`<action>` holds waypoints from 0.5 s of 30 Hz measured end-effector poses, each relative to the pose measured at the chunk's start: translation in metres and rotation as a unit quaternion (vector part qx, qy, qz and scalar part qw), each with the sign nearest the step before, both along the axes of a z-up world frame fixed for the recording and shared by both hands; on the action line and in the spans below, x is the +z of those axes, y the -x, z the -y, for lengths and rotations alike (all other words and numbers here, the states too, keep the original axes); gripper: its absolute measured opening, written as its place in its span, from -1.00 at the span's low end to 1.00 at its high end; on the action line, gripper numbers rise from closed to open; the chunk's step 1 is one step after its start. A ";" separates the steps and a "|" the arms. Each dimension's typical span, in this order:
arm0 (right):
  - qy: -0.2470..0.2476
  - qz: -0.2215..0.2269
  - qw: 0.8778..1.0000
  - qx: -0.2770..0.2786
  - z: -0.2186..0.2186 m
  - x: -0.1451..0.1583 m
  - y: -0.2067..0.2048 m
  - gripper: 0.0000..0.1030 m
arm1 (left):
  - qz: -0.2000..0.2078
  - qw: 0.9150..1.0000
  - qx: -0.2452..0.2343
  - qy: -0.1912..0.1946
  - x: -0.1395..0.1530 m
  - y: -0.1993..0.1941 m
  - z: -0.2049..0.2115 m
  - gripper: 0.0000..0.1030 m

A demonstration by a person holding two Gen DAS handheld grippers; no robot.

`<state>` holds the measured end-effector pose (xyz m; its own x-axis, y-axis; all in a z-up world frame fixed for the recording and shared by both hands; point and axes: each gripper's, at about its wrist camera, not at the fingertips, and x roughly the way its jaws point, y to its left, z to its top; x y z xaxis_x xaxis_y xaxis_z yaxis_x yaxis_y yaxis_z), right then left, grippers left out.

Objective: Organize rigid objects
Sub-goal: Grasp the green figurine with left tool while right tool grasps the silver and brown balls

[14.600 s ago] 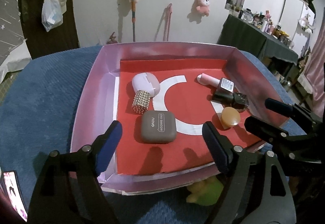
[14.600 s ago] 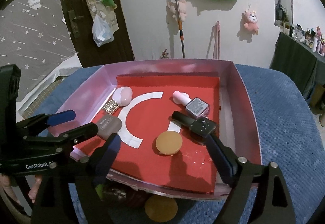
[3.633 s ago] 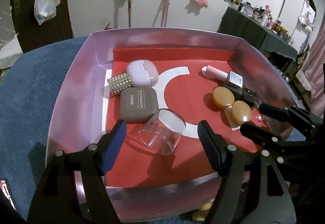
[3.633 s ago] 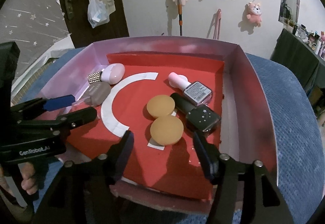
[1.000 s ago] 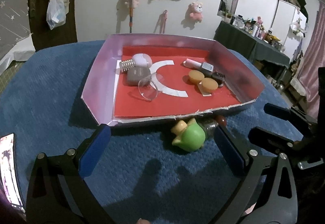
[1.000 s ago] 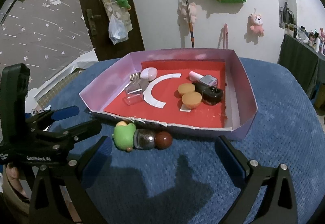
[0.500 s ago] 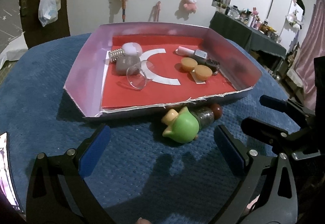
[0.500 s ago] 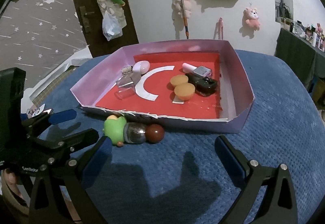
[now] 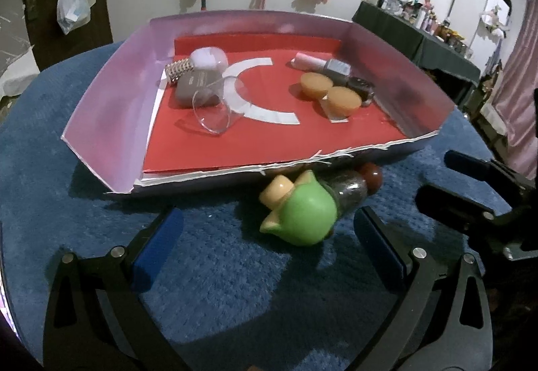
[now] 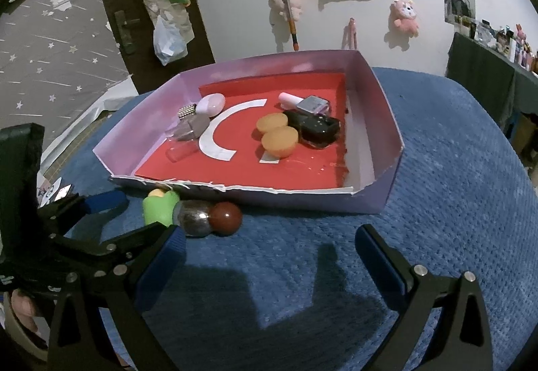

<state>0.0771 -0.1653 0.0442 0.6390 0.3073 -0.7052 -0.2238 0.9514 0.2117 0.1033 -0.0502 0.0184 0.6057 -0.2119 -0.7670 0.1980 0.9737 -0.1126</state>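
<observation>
A pink box tray [image 9: 111, 122] with a red floor holds a clear glass cup [image 9: 215, 112] on its side, a grey-brown case [image 9: 195, 90], a pale lilac case [image 9: 208, 58], a studded tube [image 9: 178, 70], two tan round compacts [image 9: 343, 98], and nail polish bottles [image 9: 336, 66]. A bottle with a green cap [image 9: 302, 213] and a brown ball end [image 10: 225, 218] lies on the blue cloth against the tray's front wall [image 10: 302, 199]. My left gripper [image 9: 265, 236] is open just before that bottle. My right gripper [image 10: 269, 253] is open and empty over the cloth.
The blue textured cloth [image 10: 454, 202] covers the table around the tray. Plush toys [image 10: 405, 16] and a bag hang on the white wall behind. A dark shelf with small bottles [image 9: 420, 28] stands far right. A phone edge shows at far left.
Both grippers have moved closer to the green-capped bottle and the tray's front. The bottle now lies near the left gripper's fingers. Objects in the tray have not moved.
</observation>
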 end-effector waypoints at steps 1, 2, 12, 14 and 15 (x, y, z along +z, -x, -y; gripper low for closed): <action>0.000 -0.001 1.000 0.000 0.000 -0.001 -0.001 1.00 | -0.001 1.000 0.007 -0.006 -0.002 -0.002 0.000 1.00; 0.000 -0.002 1.000 0.001 0.000 -0.001 -0.001 1.00 | -0.002 1.000 0.011 -0.010 -0.003 -0.004 -0.002 1.00; -0.004 -0.015 1.000 0.024 -0.020 -0.009 -0.011 1.00 | 0.005 0.999 0.030 0.010 -0.001 0.006 -0.025 1.00; -0.006 -0.016 0.999 0.029 -0.025 -0.010 -0.014 1.00 | 0.005 0.999 0.039 0.020 0.001 0.011 -0.034 1.00; -0.009 -0.018 0.999 0.032 -0.028 -0.011 -0.016 1.00 | 0.006 0.999 0.042 0.021 0.001 0.013 -0.038 1.00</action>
<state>0.0928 -0.1370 0.0332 0.5921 0.3594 -0.7213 -0.2765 0.9313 0.2371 0.0906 -0.0125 0.0198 0.6317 -0.1920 -0.7510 0.1173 0.9814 -0.1523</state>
